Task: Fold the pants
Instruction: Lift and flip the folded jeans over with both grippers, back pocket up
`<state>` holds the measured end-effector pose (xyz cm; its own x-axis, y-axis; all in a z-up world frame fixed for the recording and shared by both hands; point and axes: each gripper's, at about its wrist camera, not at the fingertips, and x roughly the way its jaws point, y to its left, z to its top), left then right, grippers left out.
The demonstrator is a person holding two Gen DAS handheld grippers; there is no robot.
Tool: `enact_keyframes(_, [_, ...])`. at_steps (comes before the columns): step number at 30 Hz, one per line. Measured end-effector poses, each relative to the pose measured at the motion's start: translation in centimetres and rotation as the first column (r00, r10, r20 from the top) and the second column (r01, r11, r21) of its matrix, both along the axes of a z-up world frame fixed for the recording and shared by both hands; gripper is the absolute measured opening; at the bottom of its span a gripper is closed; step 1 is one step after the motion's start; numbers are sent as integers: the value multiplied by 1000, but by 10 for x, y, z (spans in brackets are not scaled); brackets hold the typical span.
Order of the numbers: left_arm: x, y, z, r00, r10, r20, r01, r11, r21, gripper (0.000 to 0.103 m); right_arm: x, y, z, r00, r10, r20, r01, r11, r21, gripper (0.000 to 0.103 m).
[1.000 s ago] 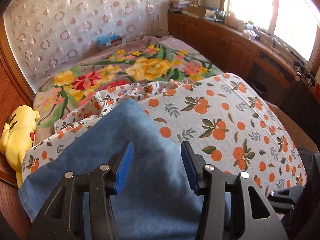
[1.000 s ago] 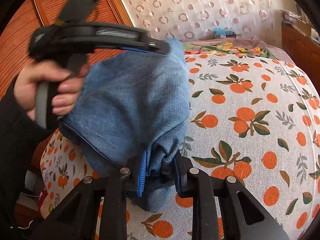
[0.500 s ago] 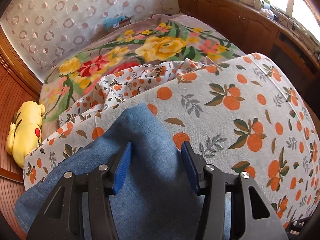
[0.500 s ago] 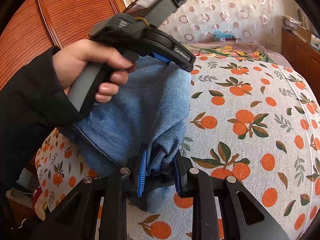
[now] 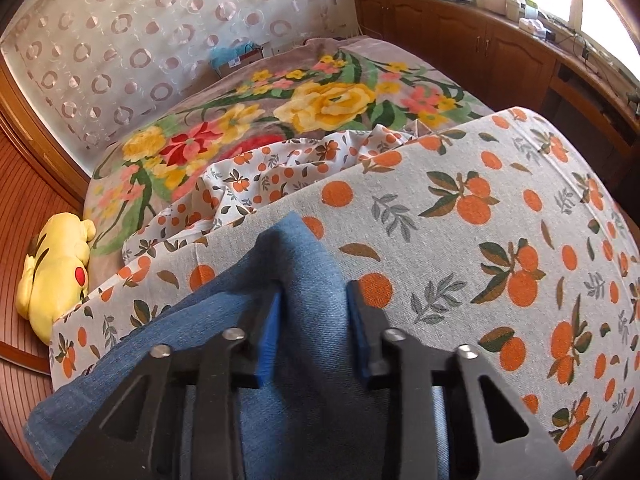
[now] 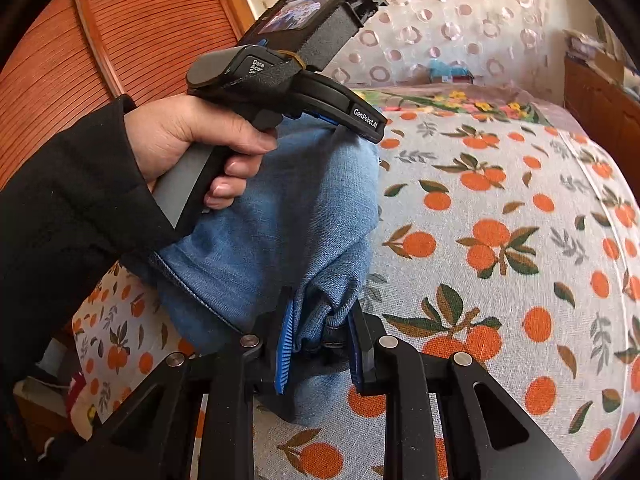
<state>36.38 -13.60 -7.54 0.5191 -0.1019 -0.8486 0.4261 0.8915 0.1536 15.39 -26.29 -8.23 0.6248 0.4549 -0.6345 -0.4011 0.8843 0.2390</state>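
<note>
The blue denim pants (image 5: 308, 276) lie bunched on an orange-print cloth (image 5: 500, 240) spread over the bed. My left gripper (image 5: 314, 308) has its blue pads around a raised ridge of the denim and pinches it. In the right wrist view the pants (image 6: 280, 220) hang between the two grippers. My right gripper (image 6: 320, 320) is shut on a thick fold of the denim at the near end. The left gripper (image 6: 360, 126), held by a hand, grips the far end of the pants.
A floral blanket (image 5: 312, 108) covers the far bed. A crumpled orange-dotted sheet (image 5: 280, 176) lies between it and the cloth. A yellow plush toy (image 5: 56, 272) sits at the left edge. Wooden cabinets (image 5: 480, 52) run along the right; a wooden wall (image 6: 80, 60) stands left.
My left gripper has closed from wide open onto a ridge of the denim. My right gripper has kept its hold on the fold.
</note>
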Motion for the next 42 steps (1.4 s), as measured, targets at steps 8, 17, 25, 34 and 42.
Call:
enact_keyframes(8, [-16, 39, 46, 998, 29, 59, -21, 990, -142, 13, -14, 10, 35, 996, 61, 61, -63, 997, 38, 18])
enact_keyframes(17, [-59, 124, 107, 972, 128, 195, -75, 964, -256, 11, -38, 48, 76, 981, 139, 134, -143, 989, 20, 21])
enact_keyframes(25, [-90, 197, 102, 956, 219, 197, -146, 934, -327, 11, -54, 49, 102, 973, 158, 169, -168, 984, 51, 31])
enact_keyframes(34, [-98, 234, 98, 950, 250, 187, -162, 906, -391, 11, -49, 29, 116, 973, 103, 208, -109, 994, 19, 36])
enact_keyframes(42, [-93, 251, 96, 947, 264, 183, -176, 902, -393, 11, 7, 88, 89, 975, 181, 132, -186, 982, 31, 36])
